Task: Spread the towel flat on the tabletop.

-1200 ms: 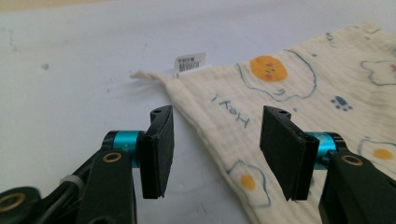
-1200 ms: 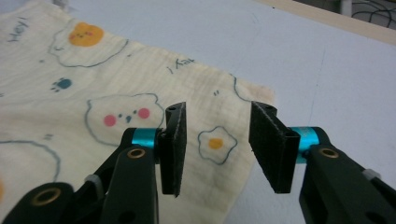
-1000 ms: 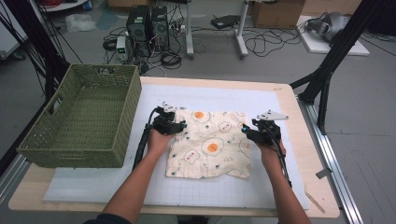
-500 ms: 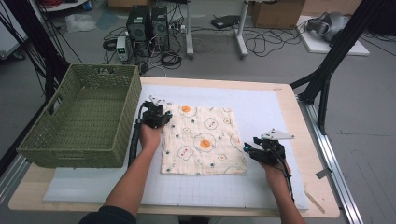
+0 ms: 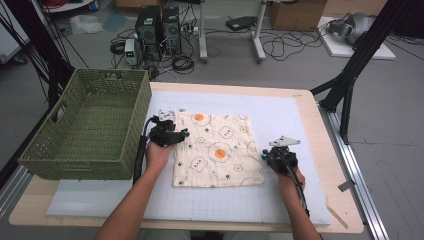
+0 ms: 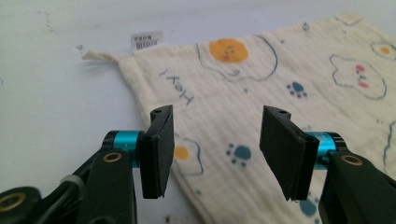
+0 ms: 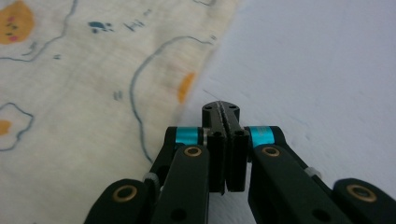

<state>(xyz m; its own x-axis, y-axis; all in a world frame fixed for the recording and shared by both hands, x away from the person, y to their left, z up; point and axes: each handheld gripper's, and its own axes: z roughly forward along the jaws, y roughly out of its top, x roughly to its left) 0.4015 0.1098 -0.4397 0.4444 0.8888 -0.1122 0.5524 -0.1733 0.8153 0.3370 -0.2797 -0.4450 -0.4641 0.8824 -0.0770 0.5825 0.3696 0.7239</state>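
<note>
White mat bears a cream egg-print cloth (image 5: 217,150) — left jaws apart, right jaws together.

Cloth (image 6: 261,84) past the frame's right edge; tag (image 6: 146,41) print illegible

Basket (image 5: 90,125) walls off left; bare mat (image 5: 285,115) right of cloth (image 5: 217,148) passable.

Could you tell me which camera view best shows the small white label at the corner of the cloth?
The left gripper view: the label lies close and lit beside the cloth corner, though its print is unreadable. The high view shows a tiny pale speck there; the right gripper view shows another edge of the cloth.
</note>
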